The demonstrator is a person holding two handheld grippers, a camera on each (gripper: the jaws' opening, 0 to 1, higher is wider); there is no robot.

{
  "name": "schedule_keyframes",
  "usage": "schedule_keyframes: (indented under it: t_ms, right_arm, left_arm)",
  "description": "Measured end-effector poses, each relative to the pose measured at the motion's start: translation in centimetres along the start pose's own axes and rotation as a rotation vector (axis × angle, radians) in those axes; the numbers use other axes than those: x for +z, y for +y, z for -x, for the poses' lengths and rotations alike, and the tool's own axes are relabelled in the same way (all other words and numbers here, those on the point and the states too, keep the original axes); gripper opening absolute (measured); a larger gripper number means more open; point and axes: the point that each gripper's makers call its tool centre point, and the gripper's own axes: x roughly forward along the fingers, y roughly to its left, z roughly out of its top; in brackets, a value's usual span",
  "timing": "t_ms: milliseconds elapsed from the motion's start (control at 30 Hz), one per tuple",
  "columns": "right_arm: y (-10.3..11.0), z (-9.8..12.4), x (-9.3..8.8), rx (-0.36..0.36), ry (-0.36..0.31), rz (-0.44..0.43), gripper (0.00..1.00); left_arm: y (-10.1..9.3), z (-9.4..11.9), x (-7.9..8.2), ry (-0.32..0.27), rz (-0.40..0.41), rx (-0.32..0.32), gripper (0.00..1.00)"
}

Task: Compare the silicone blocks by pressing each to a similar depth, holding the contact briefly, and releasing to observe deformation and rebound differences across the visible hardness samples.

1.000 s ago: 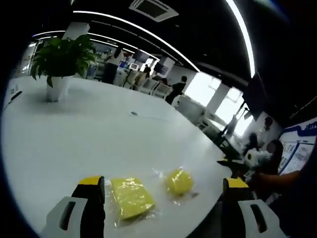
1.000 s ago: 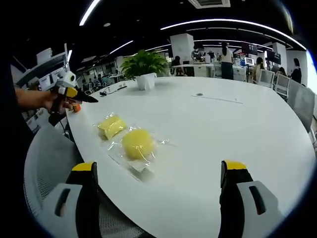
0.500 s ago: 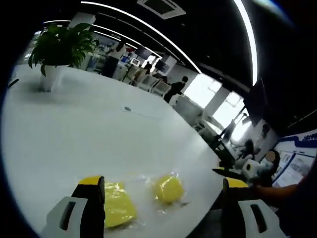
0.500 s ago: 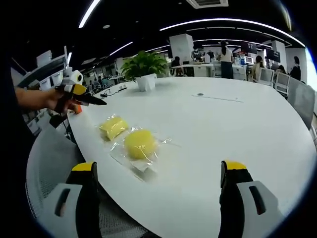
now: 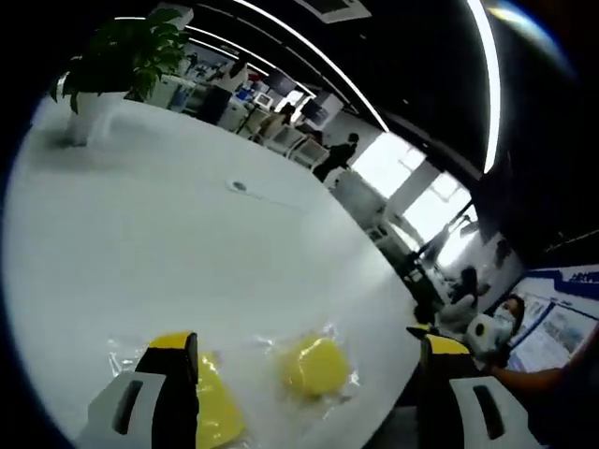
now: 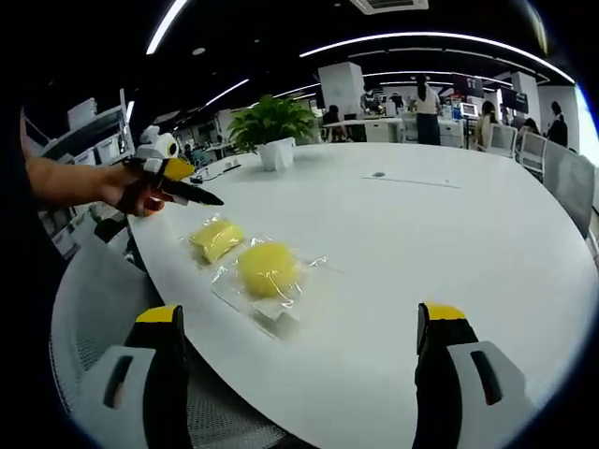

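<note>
Two yellow silicone blocks in clear wrappers lie near the edge of a white table [image 6: 421, 243]. The round block [image 6: 267, 268] is nearer my right gripper [image 6: 299, 374], which stands open a short way back from it with nothing between its fingers. The rectangular block [image 6: 217, 238] lies just beyond. A hand holds my left gripper [image 6: 211, 198] above the table edge, close to the rectangular block. In the left gripper view my left gripper [image 5: 304, 379] is open, the round block [image 5: 315, 365] lies between its jaws farther out, and the rectangular block [image 5: 215, 412] is partly hidden behind the left jaw.
A potted plant [image 6: 271, 123] stands far back on the table, also at the top left as the plant [image 5: 126, 51]. A grey mesh chair [image 6: 89, 309] sits against the near edge. Desks, chairs and several people fill the office behind.
The left gripper has moved in over the table edge towards the rectangular block, and its view has swung so the blocks sit lower. The right gripper has hardly moved.
</note>
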Motion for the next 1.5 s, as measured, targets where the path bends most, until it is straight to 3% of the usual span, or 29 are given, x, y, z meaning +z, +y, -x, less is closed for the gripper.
schedule_keyframes:
  t_ms: [200,533,733,867,933,967,1033,1133,1167,1300,1500]
  right_arm:
    - [-0.1,0.1,0.0,-0.009,-0.01,-0.015,0.96]
    - [-0.6,0.4,0.3,-0.021,-0.014,-0.021,0.96]
    - [-0.8,0.7,0.3,-0.025,-0.01,-0.021,0.96]
    - [-0.6,0.8,0.3,-0.021,-0.005,-0.016,0.96]
    - [-0.6,0.7,0.2,-0.018,-0.001,-0.016,0.96]
    - [-0.6,0.7,0.2,-0.019,0.0,-0.018,0.96]
    - [-0.6,0.7,0.3,-0.018,-0.005,-0.026,0.96]
    - [-0.5,0.6,0.4,-0.017,-0.01,-0.031,0.96]
    - [-0.4,0.6,0.4,-0.018,-0.01,-0.034,0.96]
    - [-0.2,0.5,0.1,-0.015,-0.011,-0.051,0.96]
    - [0.0,0.4,-0.2,-0.018,-0.006,-0.057,0.96]
  left_arm:
    - [-0.7,-1.8,0.1,-0.005,0.053,-0.026,1.0]
    - [0.4,-4.9,-2.4,0.077,0.125,-0.023,0.99]
    - [0.7,-5.8,-2.7,0.077,0.233,-0.023,0.96]
    - [0.4,-6.4,-3.4,0.091,0.248,-0.025,0.92]
    - [0.9,-6.7,-3.8,0.097,0.258,0.006,0.88]
    - [1.6,-6.9,-3.9,0.088,0.291,0.051,0.86]
    - [1.6,-7.4,-3.7,0.068,0.339,0.04,0.83]
    - [2.1,-7.7,-3.8,0.063,0.358,0.069,0.69]
    - [2.3,-7.9,-4.2,0.078,0.374,0.083,0.62]
    - [2.7,-8.3,-5.4,0.126,0.406,0.086,0.53]
    - [3.2,-8.7,-5.9,0.138,0.439,0.119,0.37]
